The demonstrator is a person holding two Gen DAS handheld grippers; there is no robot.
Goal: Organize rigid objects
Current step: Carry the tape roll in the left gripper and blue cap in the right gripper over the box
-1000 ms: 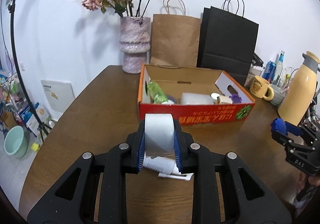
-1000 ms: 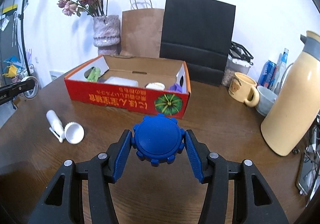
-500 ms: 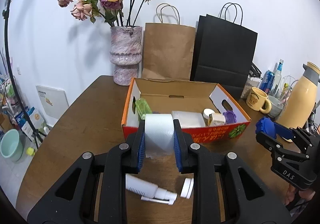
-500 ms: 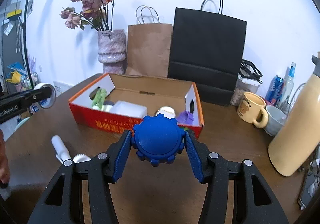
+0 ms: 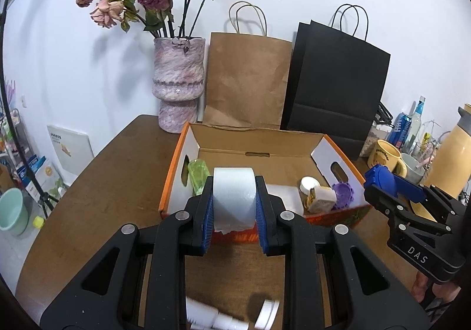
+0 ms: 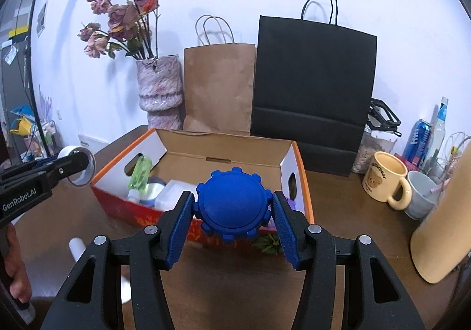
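My left gripper (image 5: 234,206) is shut on a white tape roll (image 5: 234,197), held above the near wall of the red cardboard box (image 5: 188,176). My right gripper (image 6: 232,212) is shut on a blue knobbed lid (image 6: 231,206), held over the near right part of the same box (image 6: 306,200). The box holds a green bottle (image 5: 198,175), a purple lid (image 5: 343,193), a white container (image 6: 173,196) and small jars. A white tube (image 5: 206,315) and a white cap (image 5: 268,310) lie on the table below the left gripper.
Behind the box stand a pink vase with dried roses (image 5: 178,85), a brown paper bag (image 5: 245,79) and a black paper bag (image 5: 335,85). To the right are a yellow mug (image 6: 384,179), a grey cup (image 6: 422,194), cans and a tan thermos (image 6: 441,227).
Both grippers have risen and moved forward toward the box with their objects. The white tube and cap have dropped to the bottom of the left wrist view.
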